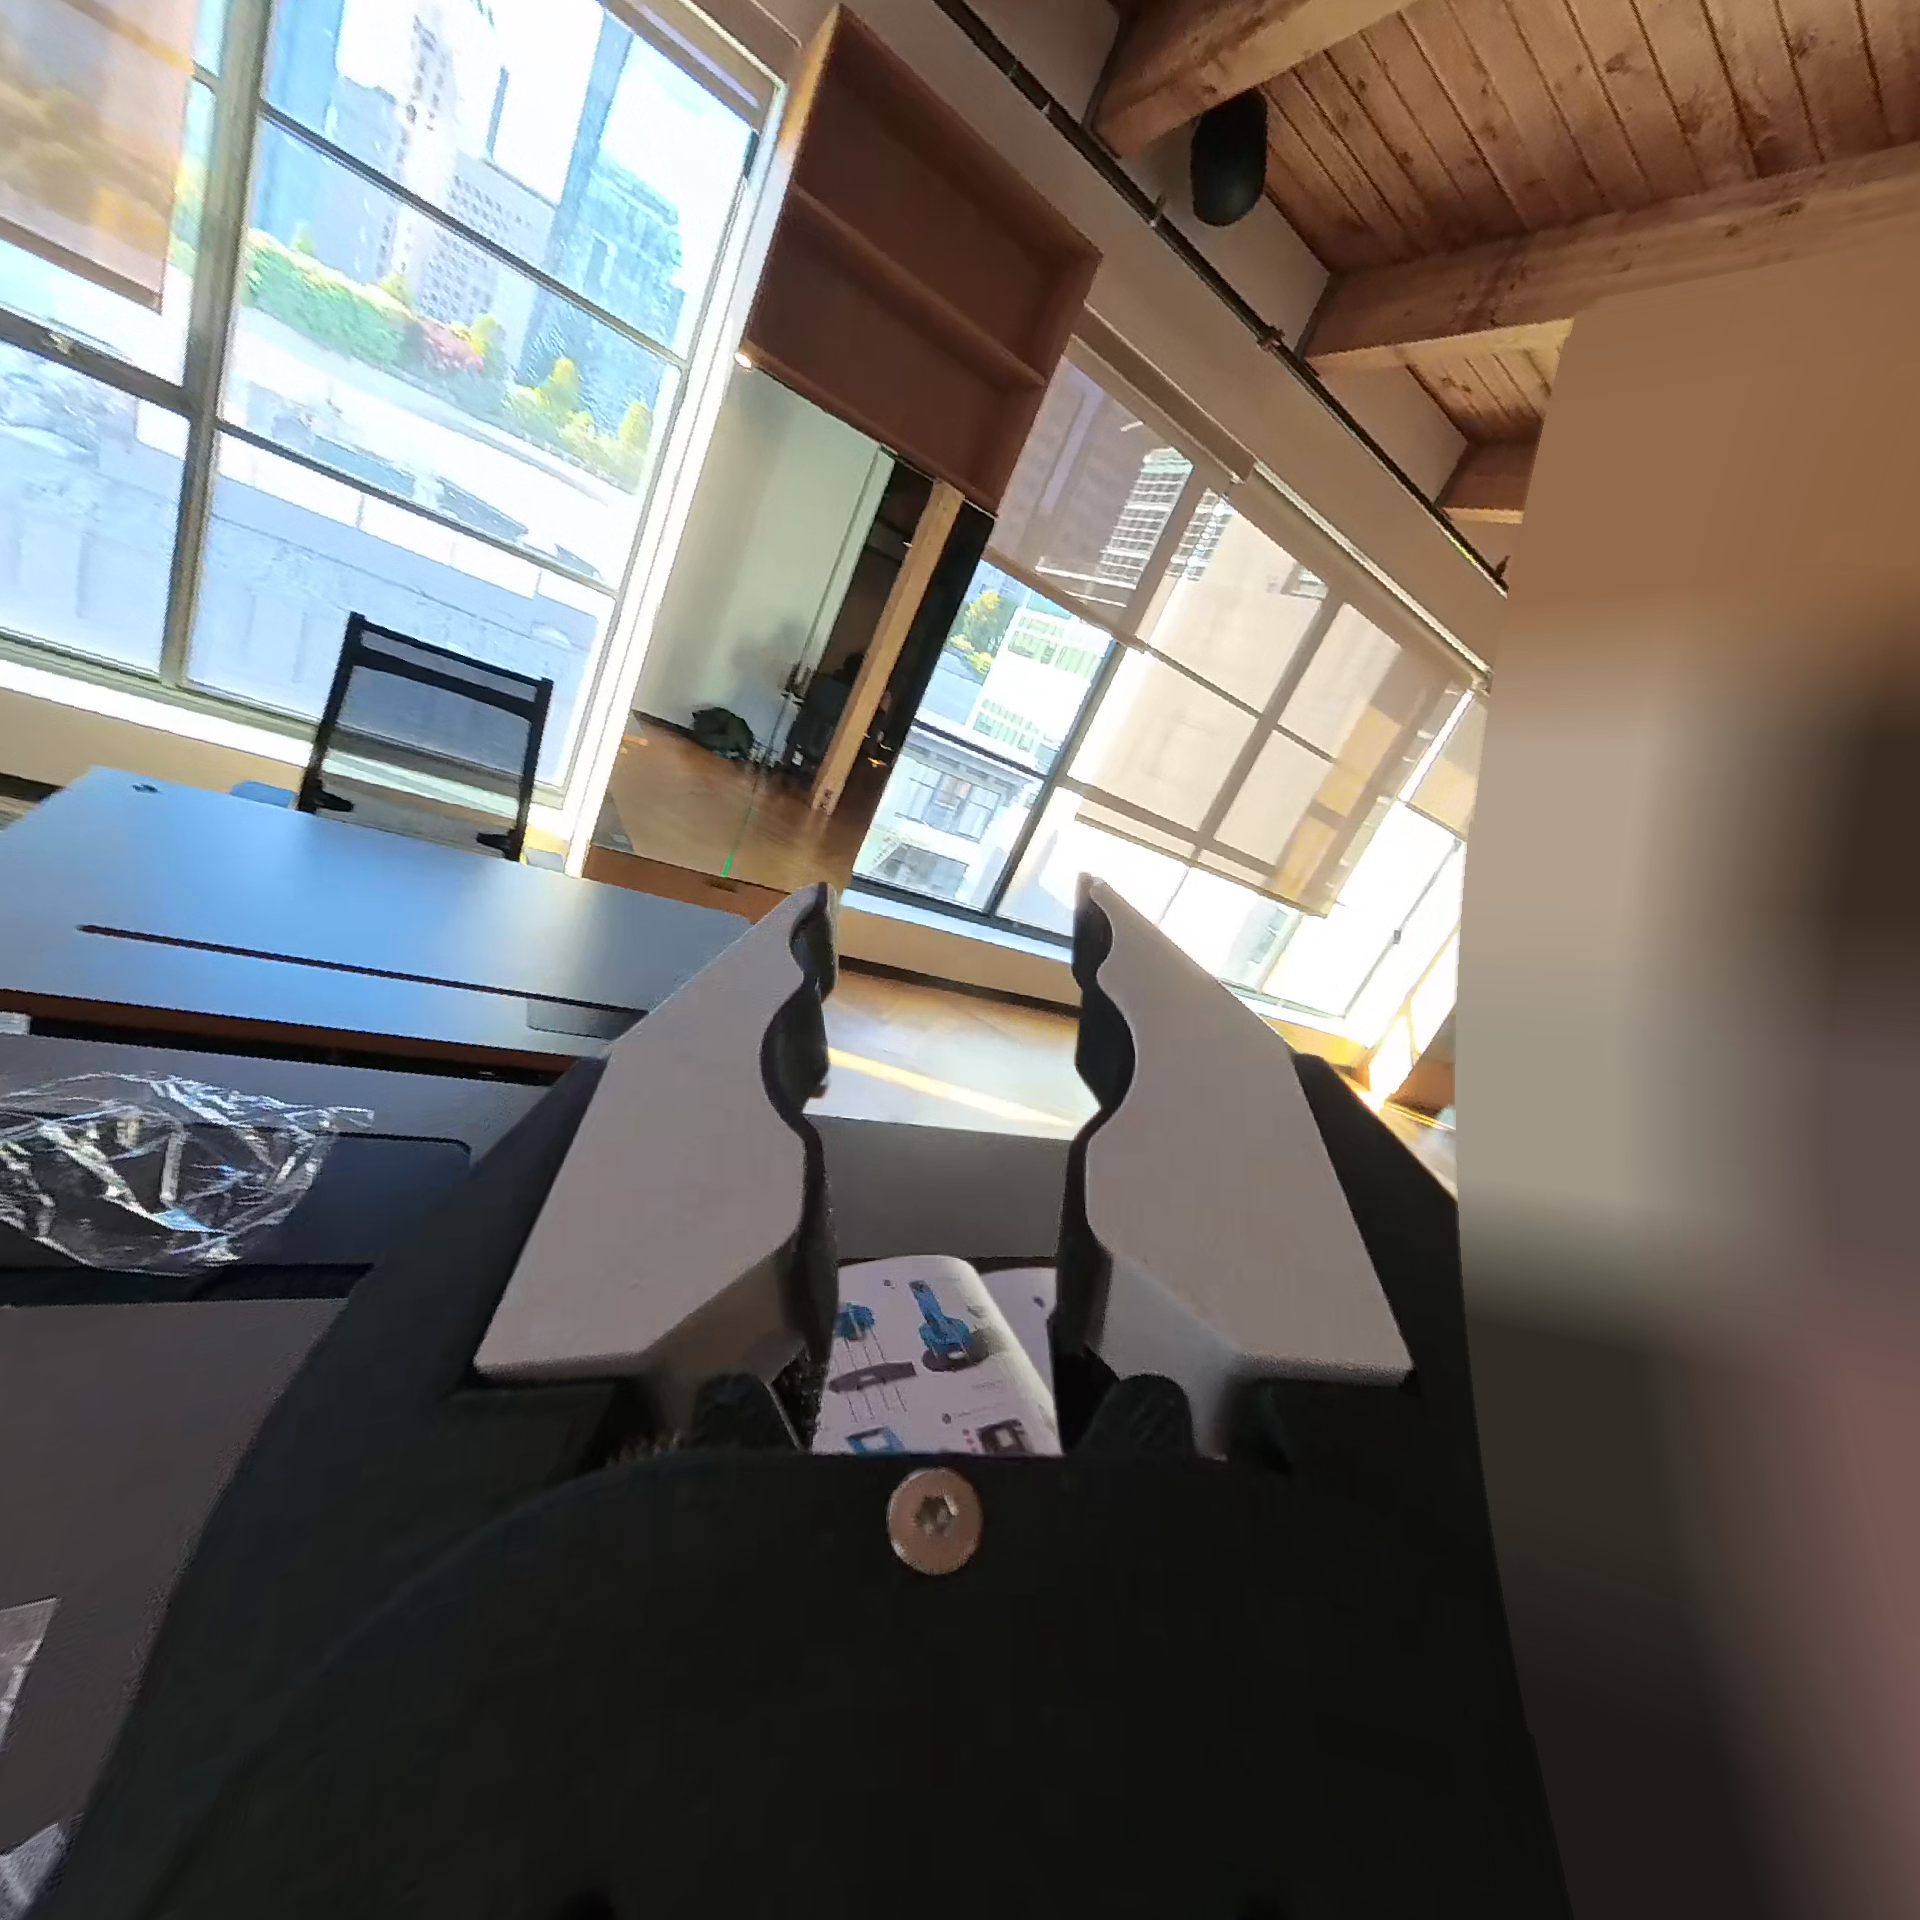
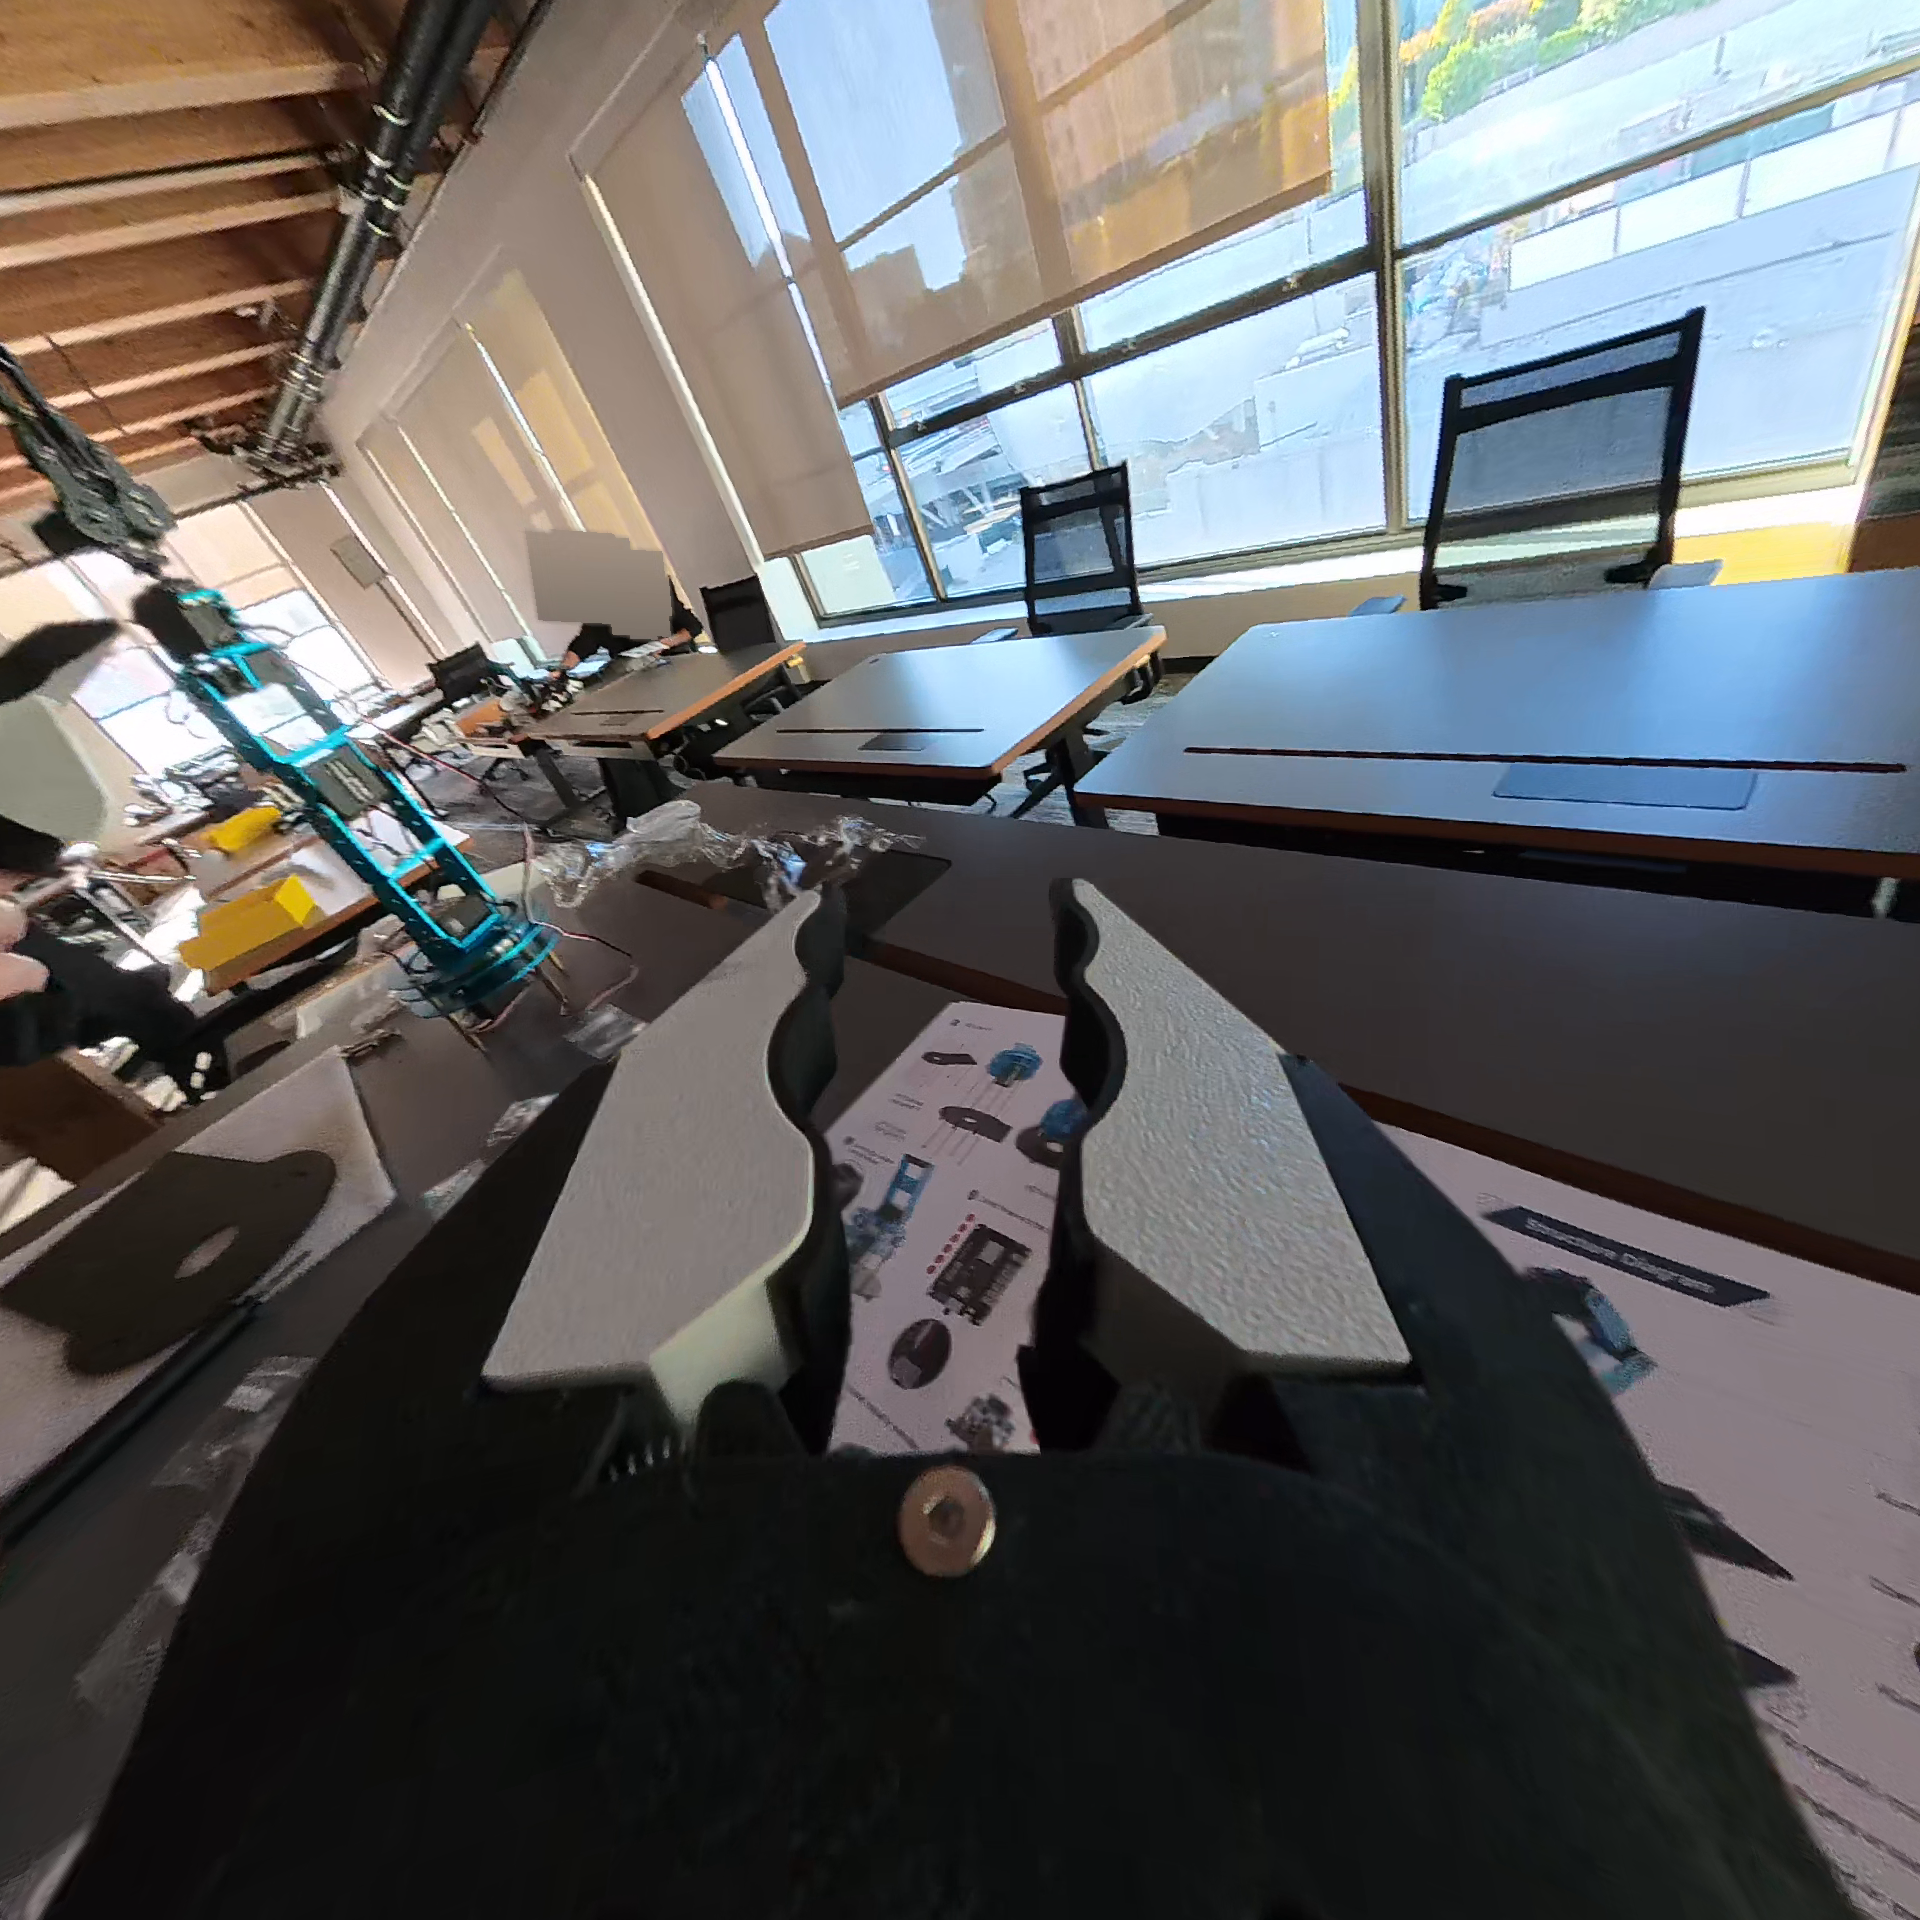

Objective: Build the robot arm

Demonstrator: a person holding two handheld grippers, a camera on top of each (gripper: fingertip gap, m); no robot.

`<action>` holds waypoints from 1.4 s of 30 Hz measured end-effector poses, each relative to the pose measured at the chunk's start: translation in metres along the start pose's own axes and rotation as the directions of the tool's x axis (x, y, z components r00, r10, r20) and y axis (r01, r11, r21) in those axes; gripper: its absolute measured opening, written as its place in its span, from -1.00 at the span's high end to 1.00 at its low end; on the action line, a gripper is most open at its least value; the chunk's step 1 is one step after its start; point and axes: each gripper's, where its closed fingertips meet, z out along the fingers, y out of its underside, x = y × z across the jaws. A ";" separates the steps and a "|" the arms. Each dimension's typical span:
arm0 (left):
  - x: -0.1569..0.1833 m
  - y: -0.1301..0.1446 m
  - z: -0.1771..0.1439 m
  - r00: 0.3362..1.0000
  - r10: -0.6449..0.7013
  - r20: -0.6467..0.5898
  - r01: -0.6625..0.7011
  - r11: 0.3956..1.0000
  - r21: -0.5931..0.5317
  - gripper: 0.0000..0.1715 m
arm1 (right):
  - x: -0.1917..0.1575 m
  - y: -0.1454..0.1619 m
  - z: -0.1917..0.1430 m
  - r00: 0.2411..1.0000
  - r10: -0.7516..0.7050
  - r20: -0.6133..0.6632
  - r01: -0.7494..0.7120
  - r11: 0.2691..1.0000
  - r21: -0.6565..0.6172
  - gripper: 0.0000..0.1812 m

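My left gripper (image 1: 956, 904) is open and empty, tilted up above the dark table (image 1: 208, 1403). A printed booklet with blue and black part pictures (image 1: 935, 1351) lies under it, seen between the jaws. My right gripper (image 2: 945, 914) is open and empty, held just above the same open booklet (image 2: 1662, 1403) on the dark table (image 2: 1455, 987). A blue metal robot arm (image 2: 343, 769) stands on its round base at the left of the table, apart from both grippers.
Crumpled clear plastic wrap (image 1: 145, 1164) lies left of the left gripper and it also shows in the right wrist view (image 2: 707, 842). A white foam sheet with a black plate (image 2: 187, 1236) lies at left. Other desks (image 2: 1558, 707) and mesh chairs (image 2: 1558, 457) stand by the windows. A person's sleeve (image 2: 62, 997) is at far left. Left tips to right tips: about 35 centimetres.
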 end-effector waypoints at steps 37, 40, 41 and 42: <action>-0.103 0.199 -0.052 0.863 0.425 0.274 -0.256 0.835 -0.487 0.84 | 0.108 0.064 -0.078 0.832 -0.474 -0.288 0.382 0.866 -0.321 0.49; -0.091 0.188 -0.057 0.879 0.388 0.277 -0.270 0.884 -0.383 0.82 | 0.111 0.079 -0.106 0.737 -0.560 -0.378 0.534 0.826 -0.182 0.55; -0.090 0.183 -0.058 0.876 0.389 0.286 -0.280 0.891 -0.356 0.77 | 0.108 0.077 -0.110 0.722 -0.577 -0.383 0.560 0.811 -0.168 0.56; -0.089 0.179 -0.059 0.873 0.391 0.291 -0.290 0.897 -0.334 0.76 | 0.112 0.071 -0.113 0.684 -0.601 -0.413 0.578 0.793 -0.195 0.60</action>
